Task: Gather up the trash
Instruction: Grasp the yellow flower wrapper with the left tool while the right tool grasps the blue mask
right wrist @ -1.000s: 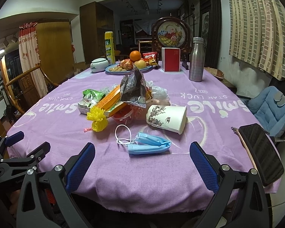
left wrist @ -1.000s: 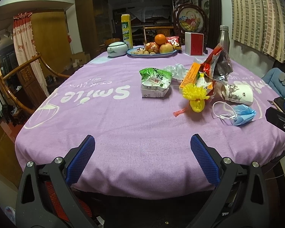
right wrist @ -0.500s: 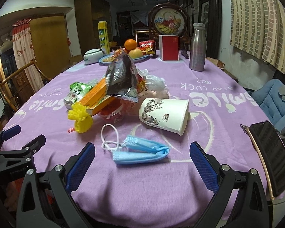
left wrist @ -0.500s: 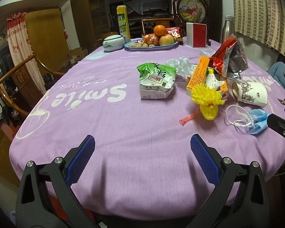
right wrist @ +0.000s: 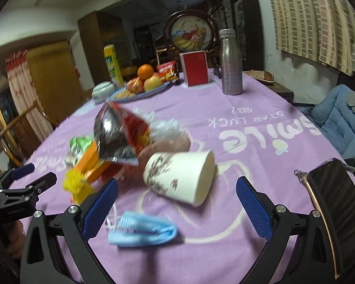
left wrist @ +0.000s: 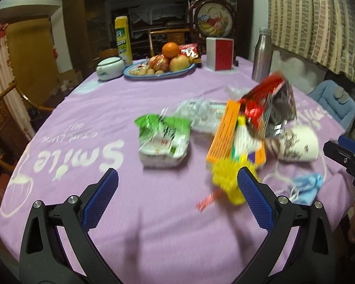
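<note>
In the left wrist view, the left gripper (left wrist: pixel 177 189) hangs over the purple printed tablecloth (left wrist: pixel 87 108) with its blue-padded fingers (left wrist: pixel 101 196) spread wide and nothing between them. Ahead of it lies a heap of trash: a green-and-white crumpled snack packet (left wrist: pixel 164 139) sits apart to the left, a clear crinkled plastic wrapper (left wrist: pixel 196 113) lies behind it, and an orange rectangular carton (left wrist: pixel 224 132) leans against a red-and-silver foil chip bag (left wrist: pixel 269 108) that stands tilted. A yellow frilly plastic ornament (left wrist: pixel 227 177) lies just beside the right finger, partly hidden by it. Further right, a white paper cup with a dark floral print (left wrist: pixel 300 146) lies on its side, and a blue crumpled face mask (left wrist: pixel 307 184) lies near the table edge. At the far end stand a blue oval plate of fruit (left wrist: pixel 161 71), a red-and-white box (left wrist: pixel 220 54) and a silver metal bottle (left wrist: pixel 262 54). In the right wrist view, the right gripper (right wrist: pixel 177 203) is likewise released, fingers wide apart and empty. The face mask (right wrist: pixel 142 229) lies between them, close to the left finger, and the paper cup (right wrist: pixel 179 177) lies on its side just beyond, its mouth facing right. The foil chip bag (right wrist: pixel 118 135) leans over the carton (right wrist: pixel 90 163), and the yellow ornament (right wrist: pixel 75 184) lies at the left. A black phone with a gold rim (right wrist: pixel 336 215) rests at the table's right edge.
</note>
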Demonstrator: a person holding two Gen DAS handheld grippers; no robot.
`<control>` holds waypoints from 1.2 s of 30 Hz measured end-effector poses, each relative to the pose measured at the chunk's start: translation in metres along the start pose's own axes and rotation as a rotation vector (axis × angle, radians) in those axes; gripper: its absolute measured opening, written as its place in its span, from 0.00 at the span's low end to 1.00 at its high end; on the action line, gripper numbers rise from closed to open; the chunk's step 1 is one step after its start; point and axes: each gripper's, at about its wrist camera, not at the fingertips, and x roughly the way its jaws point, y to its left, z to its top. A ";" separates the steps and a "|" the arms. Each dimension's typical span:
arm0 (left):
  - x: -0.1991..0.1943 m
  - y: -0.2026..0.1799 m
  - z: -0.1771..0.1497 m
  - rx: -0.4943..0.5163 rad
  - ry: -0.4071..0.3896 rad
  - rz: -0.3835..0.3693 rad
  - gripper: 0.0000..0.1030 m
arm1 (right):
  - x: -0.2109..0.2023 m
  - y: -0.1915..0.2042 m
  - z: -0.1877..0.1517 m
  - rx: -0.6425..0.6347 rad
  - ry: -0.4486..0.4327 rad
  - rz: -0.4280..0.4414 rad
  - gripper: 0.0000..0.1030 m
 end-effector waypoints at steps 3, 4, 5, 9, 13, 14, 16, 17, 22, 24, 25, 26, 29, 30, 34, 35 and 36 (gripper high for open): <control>0.005 -0.004 0.010 0.002 -0.004 -0.082 0.94 | 0.003 -0.007 0.008 0.028 -0.022 0.012 0.95; 0.009 -0.010 0.014 0.019 0.000 -0.127 0.94 | 0.005 -0.009 0.011 0.036 -0.027 0.015 0.95; 0.011 -0.015 0.015 0.033 0.002 -0.151 0.94 | 0.007 -0.010 0.013 0.043 -0.029 0.019 0.95; 0.031 -0.026 0.013 0.066 0.054 -0.198 0.94 | 0.015 -0.014 0.016 0.056 -0.021 0.037 0.95; 0.045 -0.016 -0.003 0.006 0.144 -0.261 0.93 | 0.019 -0.017 0.012 0.056 -0.016 0.044 0.95; 0.047 -0.014 -0.005 -0.001 0.149 -0.258 0.93 | 0.021 -0.017 0.012 0.059 -0.012 0.046 0.95; 0.050 -0.012 -0.004 -0.013 0.145 -0.241 0.89 | 0.026 -0.017 0.010 0.068 0.002 0.055 0.95; 0.052 -0.012 -0.003 -0.018 0.148 -0.245 0.84 | 0.027 -0.017 0.009 0.072 0.010 0.059 0.95; 0.052 -0.025 -0.006 -0.006 0.170 -0.315 0.57 | 0.028 -0.014 0.002 0.070 0.033 0.065 0.95; 0.050 -0.026 -0.008 0.001 0.170 -0.328 0.40 | 0.025 -0.012 -0.002 0.059 0.041 0.069 0.95; 0.048 -0.023 -0.010 -0.005 0.163 -0.331 0.34 | 0.022 -0.011 -0.004 0.050 0.048 0.072 0.95; 0.043 -0.019 -0.011 -0.016 0.153 -0.334 0.30 | 0.019 -0.010 -0.007 0.041 0.053 0.078 0.95; 0.029 0.003 -0.014 -0.043 0.120 -0.313 0.29 | 0.007 -0.003 -0.019 0.007 0.081 0.118 0.95; 0.026 0.009 -0.015 -0.048 0.113 -0.302 0.29 | 0.005 0.001 -0.024 -0.007 0.094 0.132 0.95; 0.008 0.042 -0.024 -0.095 0.088 -0.240 0.29 | 0.008 0.020 -0.037 -0.081 0.131 0.128 0.95; 0.006 0.047 -0.026 -0.105 0.088 -0.231 0.29 | 0.010 0.024 -0.038 -0.090 0.132 0.116 0.95; 0.003 0.052 -0.029 -0.112 0.086 -0.220 0.29 | 0.013 0.028 -0.038 -0.094 0.133 0.113 0.95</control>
